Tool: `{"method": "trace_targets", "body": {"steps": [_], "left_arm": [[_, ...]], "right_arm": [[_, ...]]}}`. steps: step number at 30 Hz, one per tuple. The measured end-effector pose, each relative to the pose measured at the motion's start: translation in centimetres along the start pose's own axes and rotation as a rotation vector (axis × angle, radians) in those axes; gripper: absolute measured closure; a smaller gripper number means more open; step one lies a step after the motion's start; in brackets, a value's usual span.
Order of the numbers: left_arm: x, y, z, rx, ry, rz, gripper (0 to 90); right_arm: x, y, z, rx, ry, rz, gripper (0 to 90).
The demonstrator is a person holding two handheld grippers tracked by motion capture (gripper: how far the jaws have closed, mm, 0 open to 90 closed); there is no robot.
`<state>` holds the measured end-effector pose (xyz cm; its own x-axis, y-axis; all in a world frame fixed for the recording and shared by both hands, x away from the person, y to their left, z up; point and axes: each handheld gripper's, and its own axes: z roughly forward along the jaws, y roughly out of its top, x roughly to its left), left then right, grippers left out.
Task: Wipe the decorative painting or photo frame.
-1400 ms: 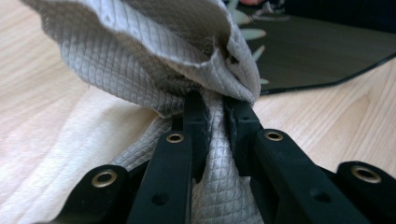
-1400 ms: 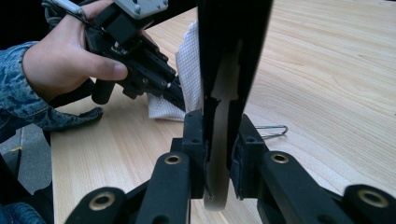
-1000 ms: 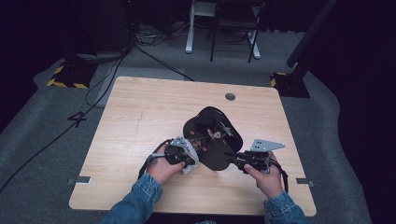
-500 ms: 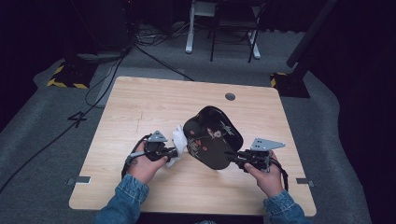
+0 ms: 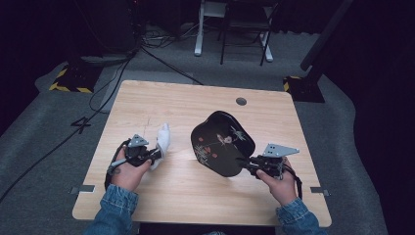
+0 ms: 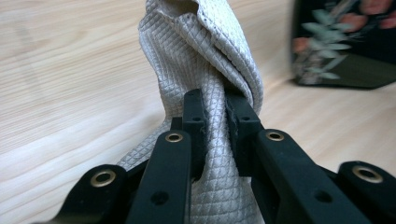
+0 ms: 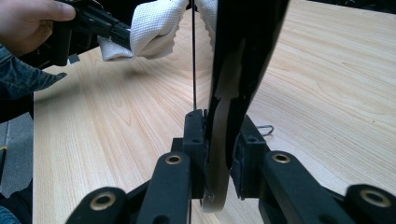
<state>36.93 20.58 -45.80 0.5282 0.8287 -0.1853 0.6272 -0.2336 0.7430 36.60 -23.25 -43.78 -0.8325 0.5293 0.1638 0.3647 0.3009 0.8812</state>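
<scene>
Black lacquered tray (image 5: 222, 143) — floral-painted, tilted — clamped in right gripper (image 5: 247, 164) fingers; left gripper (image 5: 155, 153) pinches white cloth (image 5: 162, 137).

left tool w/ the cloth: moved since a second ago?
Yes. In the high view the left tool, shut on the white cloth, has pulled left, off the black tray, toward the table's left edge.

Glossy black lacquer tray (image 5: 222, 143) painted with pink blossoms and pale green leaves. Off-white cloth (image 6: 205, 70), woven in a fine diamond grid. Pale wooden table (image 5: 191, 196), streaked with light grain.
</scene>
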Motion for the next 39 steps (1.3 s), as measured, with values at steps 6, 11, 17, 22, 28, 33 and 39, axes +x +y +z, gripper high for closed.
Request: {"method": "trace_targets", "body": {"steps": [6, 11, 17, 22, 28, 33, 39], "left_arm": [[1.5, -1.2, 0.2, 0.027, 0.041, -0.037, 80.4], [1.9, -2.0, 1.1, 0.06, 0.053, -0.04, 79.0], [1.9, -2.0, 1.4, 0.031, 0.053, -0.029, 63.5], [1.4, -1.4, 0.7, -0.016, 0.051, -0.02, 47.5], [-0.1, -0.1, 0.1, -0.067, 0.036, 0.021, 42.6], [-2.1, 1.5, 0.0, -0.111, -0.018, 0.071, 40.8], [-4.4, 3.7, 0.8, -0.162, -0.089, 0.104, 38.4]], "right_arm": [[0.0, 0.0, 0.0, 0.0, -0.001, 0.0, 78.9], [0.0, 0.0, 0.0, 0.001, -0.002, -0.001, 78.9], [0.0, 0.0, 0.0, 0.001, -0.005, -0.004, 78.8], [0.1, 0.0, 0.0, 0.002, -0.01, -0.006, 78.3], [0.4, 0.1, 0.0, -0.003, -0.024, -0.014, 71.5], [0.6, 0.2, -0.3, -0.021, -0.052, -0.019, 62.5], [1.0, 0.2, -1.1, -0.045, -0.091, -0.01, 57.1]]}}
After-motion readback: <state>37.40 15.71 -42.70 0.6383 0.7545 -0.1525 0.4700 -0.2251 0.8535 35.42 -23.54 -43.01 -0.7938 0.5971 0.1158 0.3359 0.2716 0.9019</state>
